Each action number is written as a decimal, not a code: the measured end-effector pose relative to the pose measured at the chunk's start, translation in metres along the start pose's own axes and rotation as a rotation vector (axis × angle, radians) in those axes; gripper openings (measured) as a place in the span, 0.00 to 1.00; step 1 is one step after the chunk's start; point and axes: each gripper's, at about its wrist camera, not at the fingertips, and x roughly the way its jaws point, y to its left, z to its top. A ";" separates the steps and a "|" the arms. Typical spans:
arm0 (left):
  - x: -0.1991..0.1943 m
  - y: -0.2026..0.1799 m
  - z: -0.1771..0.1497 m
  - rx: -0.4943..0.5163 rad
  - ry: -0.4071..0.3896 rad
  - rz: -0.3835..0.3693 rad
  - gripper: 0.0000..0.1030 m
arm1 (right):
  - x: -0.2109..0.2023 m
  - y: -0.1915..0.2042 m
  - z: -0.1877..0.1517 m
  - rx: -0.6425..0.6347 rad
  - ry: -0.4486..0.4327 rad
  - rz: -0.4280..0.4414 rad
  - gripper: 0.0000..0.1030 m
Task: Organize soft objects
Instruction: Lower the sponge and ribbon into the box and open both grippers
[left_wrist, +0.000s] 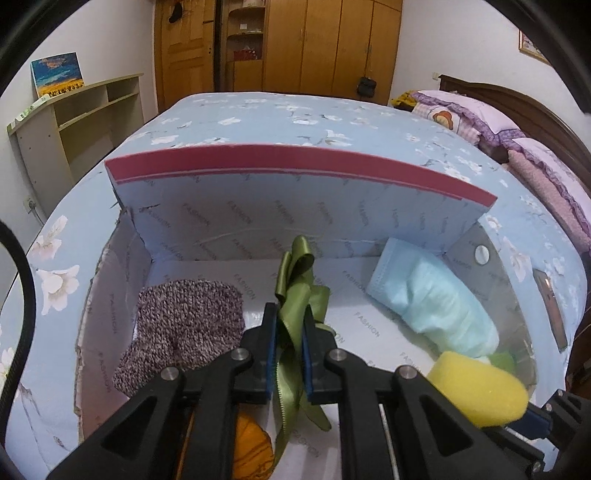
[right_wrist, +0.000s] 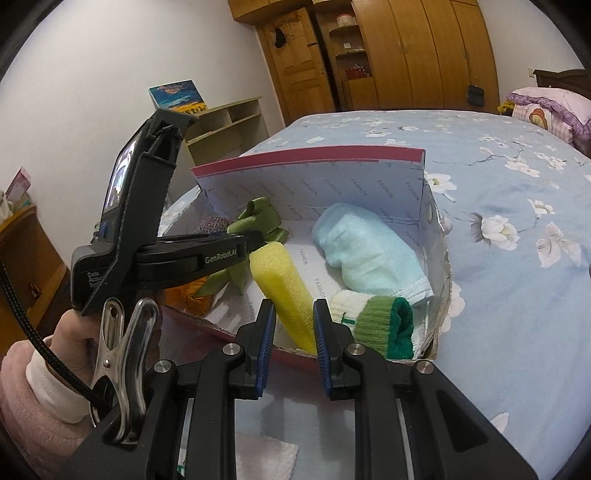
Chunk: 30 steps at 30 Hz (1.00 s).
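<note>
An open cardboard box (left_wrist: 295, 206) (right_wrist: 314, 184) with a red-edged lid stands on the bed. My left gripper (left_wrist: 291, 310) (right_wrist: 258, 236) hangs over its middle, shut on a green satin ribbon (left_wrist: 295, 280) (right_wrist: 258, 214) whose loops stick up past the fingertips. At the box's near right corner my right gripper (right_wrist: 293, 310) (left_wrist: 535, 417) is shut on the lower end of a yellow sponge (right_wrist: 280, 277) (left_wrist: 476, 387) that leans into the box. Inside lie a purple knitted piece (left_wrist: 184, 325), a light blue cloth (left_wrist: 436, 302) (right_wrist: 369, 251), a green and white sock (right_wrist: 376, 321) and an orange item (left_wrist: 251, 443).
The box rests on a bed with a blue floral sheet (right_wrist: 498, 295); purple pillows (left_wrist: 480, 114) lie at its far right. A white cloth (right_wrist: 266, 458) lies on the sheet below my right gripper. A person's hand (right_wrist: 74, 332) holds the left gripper. A low shelf (left_wrist: 74, 122) and wardrobes (left_wrist: 314, 44) stand beyond.
</note>
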 end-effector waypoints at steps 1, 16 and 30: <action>0.000 0.000 0.000 -0.001 0.000 0.002 0.13 | 0.000 -0.002 0.000 0.002 -0.001 0.001 0.21; -0.033 0.005 0.002 -0.014 -0.050 -0.004 0.40 | -0.008 -0.010 -0.001 0.035 -0.037 0.027 0.31; -0.066 0.013 -0.012 -0.035 -0.055 -0.013 0.42 | -0.024 -0.011 0.000 0.060 -0.079 0.026 0.42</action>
